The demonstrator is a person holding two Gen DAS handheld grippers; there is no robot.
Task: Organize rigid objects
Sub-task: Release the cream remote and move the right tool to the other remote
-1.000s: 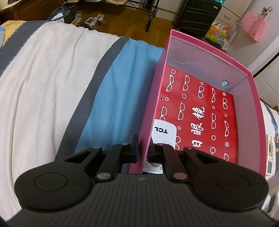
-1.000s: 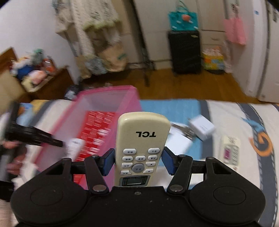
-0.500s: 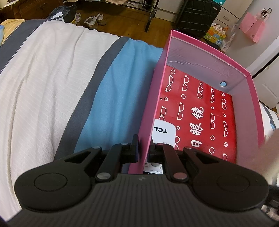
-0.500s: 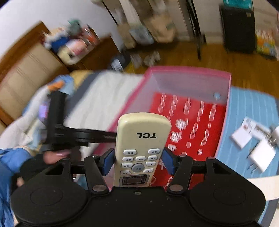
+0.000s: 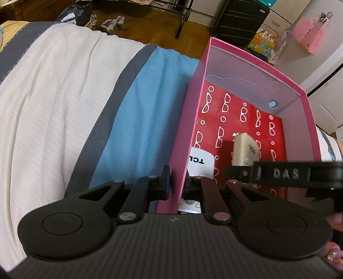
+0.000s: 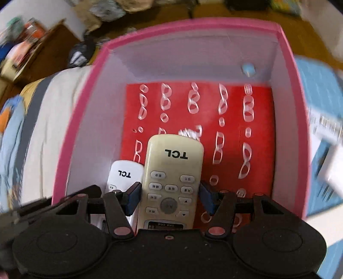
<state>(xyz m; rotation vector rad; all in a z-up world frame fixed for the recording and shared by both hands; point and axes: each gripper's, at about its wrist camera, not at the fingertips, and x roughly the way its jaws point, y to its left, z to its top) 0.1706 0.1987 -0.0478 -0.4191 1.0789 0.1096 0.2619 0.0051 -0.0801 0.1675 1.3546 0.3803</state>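
- Fingers of the left gripper [image 5: 174,186] are pinched almost fully together on the near side wall of the pink cardboard box [image 5: 253,62], one blue-padded finger outside the wall and the other inside.
- Fingers of the right gripper [image 6: 169,198] stand about half open, and their blue pads [image 6: 133,198] press the two long sides of the cream-coloured plastic TCL remote control [image 6: 171,182], which they hold lengthwise with its buttons facing up.
- That cream remote hangs inside the box's opening, above the red floor sheet printed with white spectacle outlines [image 6: 233,128]; whether it touches the floor sheet I cannot tell.
- Just beside it, toward the wall that the left gripper clamps, a white plastic TCL remote control [image 6: 123,175] lies on the box floor, partly hidden by the right gripper's finger.
- From the left wrist view the right gripper [image 5: 278,173] reaches across the box from the right, with a person's fingertips [image 5: 334,256] at the frame's lower right edge.
- A small round pale-blue disc [image 5: 272,104] sits low on the far inner wall of the box.
- Under the box lies a bedspread striped in white, grey and blue [image 5: 85,96].
- Beyond the bed are a wooden floor [image 5: 150,28] and a black suitcase [image 5: 241,20].
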